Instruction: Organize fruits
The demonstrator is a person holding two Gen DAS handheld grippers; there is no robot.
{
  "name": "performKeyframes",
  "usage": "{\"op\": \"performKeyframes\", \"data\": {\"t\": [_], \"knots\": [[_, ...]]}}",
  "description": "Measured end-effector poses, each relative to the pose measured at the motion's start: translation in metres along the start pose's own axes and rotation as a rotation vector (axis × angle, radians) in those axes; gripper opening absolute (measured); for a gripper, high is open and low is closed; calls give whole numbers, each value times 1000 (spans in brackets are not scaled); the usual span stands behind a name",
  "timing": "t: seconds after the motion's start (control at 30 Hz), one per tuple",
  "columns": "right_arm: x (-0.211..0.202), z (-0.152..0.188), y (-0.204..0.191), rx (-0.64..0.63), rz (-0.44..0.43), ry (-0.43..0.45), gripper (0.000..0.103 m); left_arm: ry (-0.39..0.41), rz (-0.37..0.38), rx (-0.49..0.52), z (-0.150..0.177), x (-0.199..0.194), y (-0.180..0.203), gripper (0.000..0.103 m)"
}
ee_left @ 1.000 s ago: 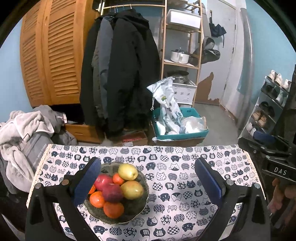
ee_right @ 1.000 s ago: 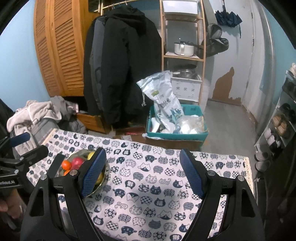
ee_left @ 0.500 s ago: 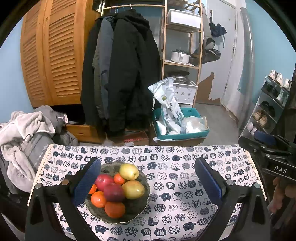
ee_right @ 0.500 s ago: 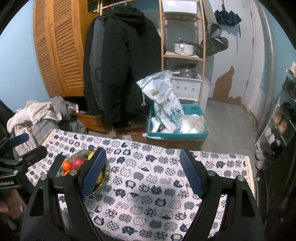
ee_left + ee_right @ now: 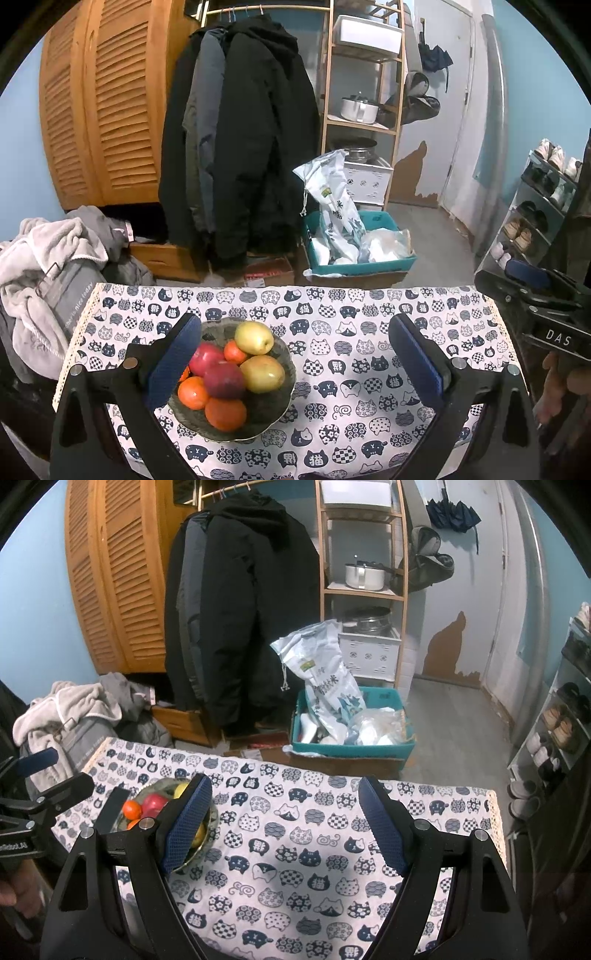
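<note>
A dark patterned bowl point(image 5: 271, 408) sits on the left half of the cat-print tablecloth point(image 5: 351, 354). It holds two yellow-green pears point(image 5: 255, 336), two red apples point(image 5: 223, 380) and several oranges point(image 5: 226, 413). My left gripper point(image 5: 295, 363) hovers open over the table, its left pad overlapping the bowl's left side, nothing between the pads. In the right wrist view the bowl point(image 5: 205, 840) is partly hidden behind the left finger of my right gripper point(image 5: 284, 821), which stands open over bare cloth point(image 5: 295, 849). The other gripper shows at each view's edge.
Past the table's far edge stand a teal bin point(image 5: 369, 264) with bags on a cardboard box, hanging coats point(image 5: 240, 147), a wooden shelf with a pot point(image 5: 358, 109) and a wooden wardrobe point(image 5: 103, 103). Clothes point(image 5: 48, 266) are piled at the left; a shoe rack point(image 5: 535, 210) is at the right.
</note>
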State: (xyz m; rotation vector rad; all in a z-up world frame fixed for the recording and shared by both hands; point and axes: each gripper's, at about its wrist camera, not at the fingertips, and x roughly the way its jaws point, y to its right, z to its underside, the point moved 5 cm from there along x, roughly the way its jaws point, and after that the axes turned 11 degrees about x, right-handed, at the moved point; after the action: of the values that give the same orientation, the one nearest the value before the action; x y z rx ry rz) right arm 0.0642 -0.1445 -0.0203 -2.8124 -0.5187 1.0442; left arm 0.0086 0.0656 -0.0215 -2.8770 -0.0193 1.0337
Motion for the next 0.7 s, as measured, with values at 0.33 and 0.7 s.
{"op": "performKeyframes", "data": {"t": [0.33, 0.7], "knots": [[1, 0, 1, -1, 2, 0, 80, -11, -6, 3, 3, 2, 3, 102], [0, 0, 1, -1, 1, 0, 80, -12, -10, 3, 3, 2, 2, 102]]}}
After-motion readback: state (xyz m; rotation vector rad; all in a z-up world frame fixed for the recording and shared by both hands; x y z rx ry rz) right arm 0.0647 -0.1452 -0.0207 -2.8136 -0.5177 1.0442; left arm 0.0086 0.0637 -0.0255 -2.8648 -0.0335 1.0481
